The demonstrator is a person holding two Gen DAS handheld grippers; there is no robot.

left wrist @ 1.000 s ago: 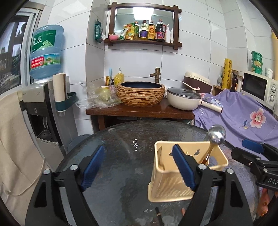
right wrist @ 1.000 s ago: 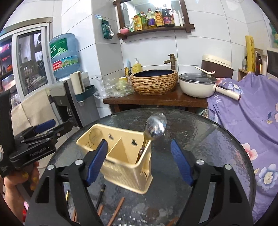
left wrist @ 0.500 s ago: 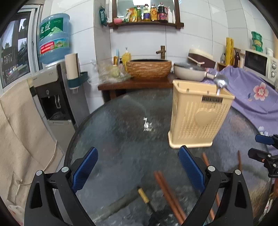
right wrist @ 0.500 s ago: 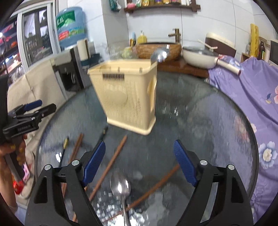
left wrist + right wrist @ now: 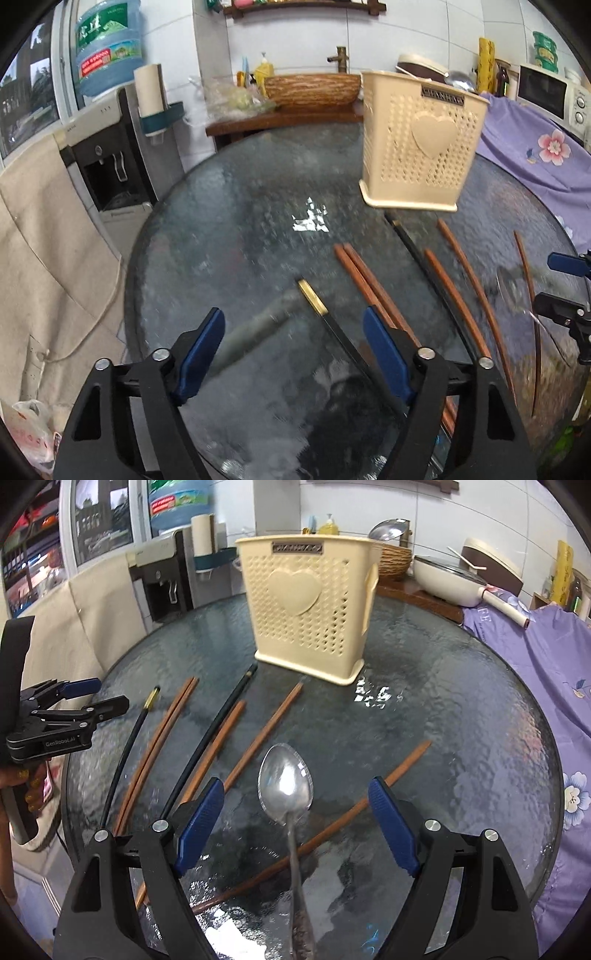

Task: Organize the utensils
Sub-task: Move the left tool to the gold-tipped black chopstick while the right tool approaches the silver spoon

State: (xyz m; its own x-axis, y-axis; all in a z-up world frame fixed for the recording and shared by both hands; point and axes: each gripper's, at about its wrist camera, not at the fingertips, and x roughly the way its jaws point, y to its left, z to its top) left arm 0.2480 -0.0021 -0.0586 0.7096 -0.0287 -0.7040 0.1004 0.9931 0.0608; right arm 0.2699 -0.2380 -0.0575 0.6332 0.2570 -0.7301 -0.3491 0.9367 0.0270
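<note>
Both claws are dropping from above the holder (image 5: 308, 609) toward the loose utensils. Spoon (image 5: 286, 790) is lying on the glass surface (image 5: 443, 709), between the spread, empty right claw (image 5: 295, 825). Left claw (image 5: 293, 356) is narrowing but empty, straddling a black chopstick (image 5: 332, 325). Step looks like reach-to-pick; next move probably needs lowering onto the spoon handle, then pinching.
</note>
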